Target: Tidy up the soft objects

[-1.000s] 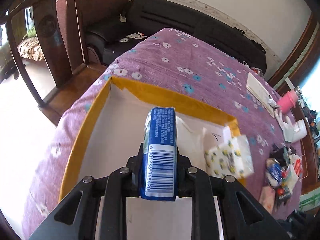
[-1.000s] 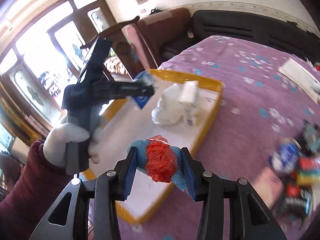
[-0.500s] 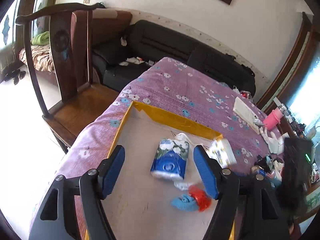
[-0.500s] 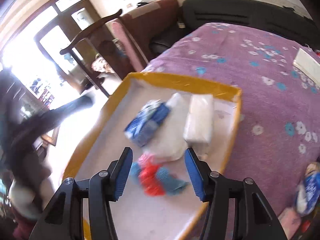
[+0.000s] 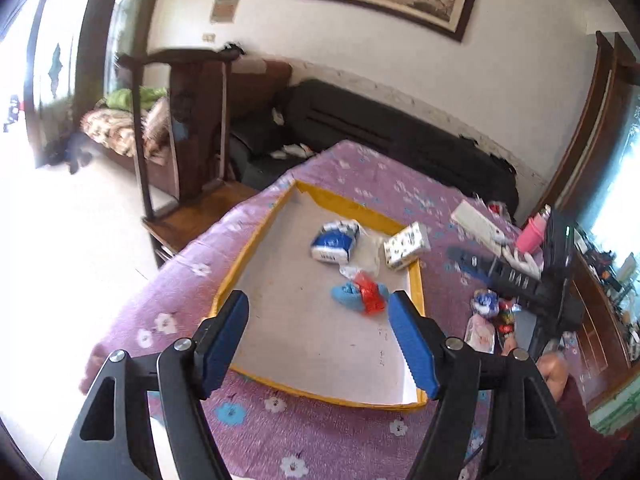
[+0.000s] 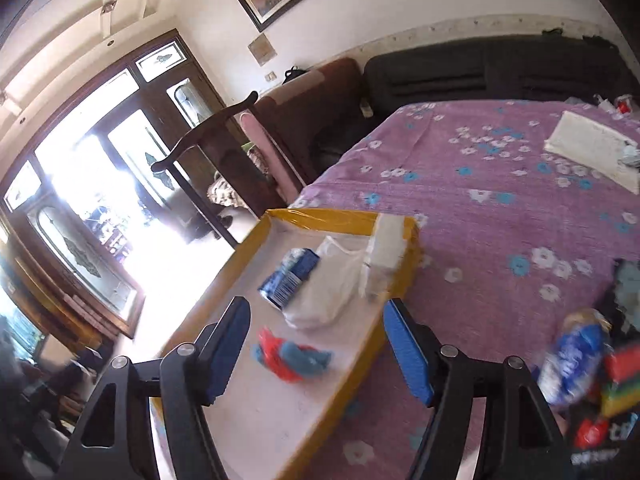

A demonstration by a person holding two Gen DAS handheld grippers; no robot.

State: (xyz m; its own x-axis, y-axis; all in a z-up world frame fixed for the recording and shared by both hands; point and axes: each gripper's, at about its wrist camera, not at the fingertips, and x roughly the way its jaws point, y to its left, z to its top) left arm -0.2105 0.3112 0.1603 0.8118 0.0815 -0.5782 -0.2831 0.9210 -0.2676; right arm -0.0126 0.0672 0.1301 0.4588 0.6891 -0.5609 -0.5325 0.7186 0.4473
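Observation:
A yellow-rimmed tray with a white floor lies on the purple flowered cover. In it rest a blue tissue pack, a white plastic bag, a patterned tissue pack and a blue and red cloth bundle. My left gripper hangs open above the tray's near end, holding nothing. In the right wrist view the tray's rim, the blue pack, the bag, the patterned pack and the bundle show. My right gripper is above them, its jaws opening and empty.
Right of the tray lies a heap of small packets, among them a blue one. A flat white box and a pink cup sit farther back. A wooden chair and a black sofa stand behind.
My left gripper let go of the blue tissue pack and drew back and up. My right gripper released the blue and red bundle, which now lies in the tray.

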